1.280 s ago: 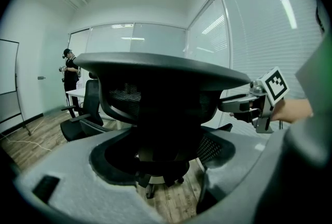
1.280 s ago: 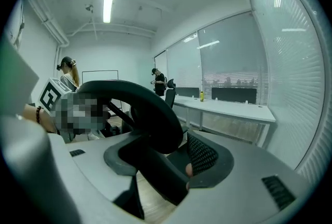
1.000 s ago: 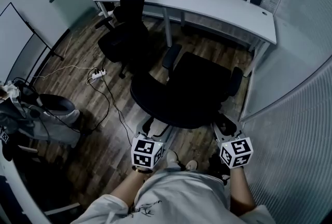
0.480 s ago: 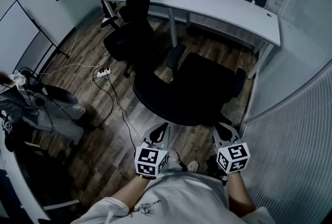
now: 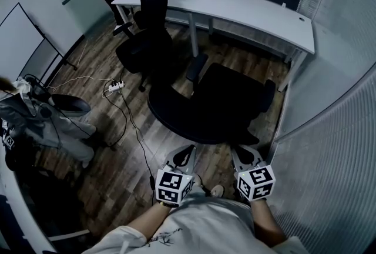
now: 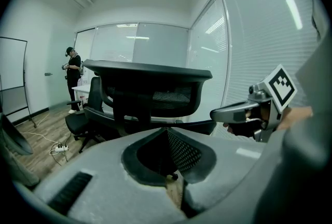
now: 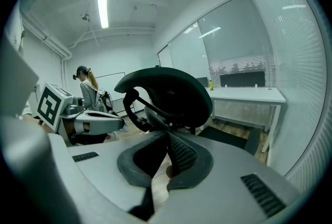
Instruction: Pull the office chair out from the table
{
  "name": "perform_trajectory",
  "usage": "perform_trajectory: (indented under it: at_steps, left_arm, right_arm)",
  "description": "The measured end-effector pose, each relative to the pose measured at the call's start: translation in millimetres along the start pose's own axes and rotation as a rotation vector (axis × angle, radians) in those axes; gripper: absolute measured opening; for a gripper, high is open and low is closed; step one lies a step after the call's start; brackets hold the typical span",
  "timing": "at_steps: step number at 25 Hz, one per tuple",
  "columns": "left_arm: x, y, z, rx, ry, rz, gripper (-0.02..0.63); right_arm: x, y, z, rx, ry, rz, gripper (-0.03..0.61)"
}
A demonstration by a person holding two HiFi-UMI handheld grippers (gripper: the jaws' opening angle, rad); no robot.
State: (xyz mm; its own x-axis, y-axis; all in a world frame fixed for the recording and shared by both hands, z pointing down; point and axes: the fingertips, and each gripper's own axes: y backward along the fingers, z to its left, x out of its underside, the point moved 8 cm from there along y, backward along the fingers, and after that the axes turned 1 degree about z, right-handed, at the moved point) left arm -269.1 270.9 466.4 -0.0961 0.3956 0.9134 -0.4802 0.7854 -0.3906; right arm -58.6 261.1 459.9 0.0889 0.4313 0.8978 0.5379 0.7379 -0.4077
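Office chair (image 5: 223, 106): stands between the person and the table (image 5: 258, 9). Its back faces the person and its armrests point toward the table.
Chair and table: floor shows between the armrests and the table's edge, so the chair stands clear of it, as the task wants.
Direction from grippers: straight ahead and slightly up. The top of the back fills the middle of both gripper views, above the jaws.
Back's long axis: runs crosswise, with one gripper facing each end.
Left gripper (image 5: 188, 150): its jaws have just been closing and meet with nothing between them. It sits just short of the back's left part.
Right gripper (image 5: 239, 151): likewise closed and empty, just short of the right part.
Nearer hand: neither, as both are about level.
Second chair (image 5: 147, 35): at the table's left end, well apart.
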Motion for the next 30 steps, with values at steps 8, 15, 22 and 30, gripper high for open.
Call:
perform_trajectory:
  at_steps: [8,15,22,30]
  left_arm:
    - [-1,-4,-4,0.014,-0.003,0.004,0.011]
    - [-2,-4,-6,0.014,-0.008,0.004,0.011]
    - [3,-5,-6,0.011,-0.008,0.001,0.011]
    - [4,-1,-6,0.011,-0.011,0.001,0.011]
  right_arm:
    - [1,9,-4,0.026,0.023,-0.002,0.008]
    - [0,12,-3,0.017,0.028,-0.012,0.008]
    - [4,11,-3,0.012,0.037,-0.013,0.008]
    - [6,10,-1,0.013,0.042,-0.003,0.008]
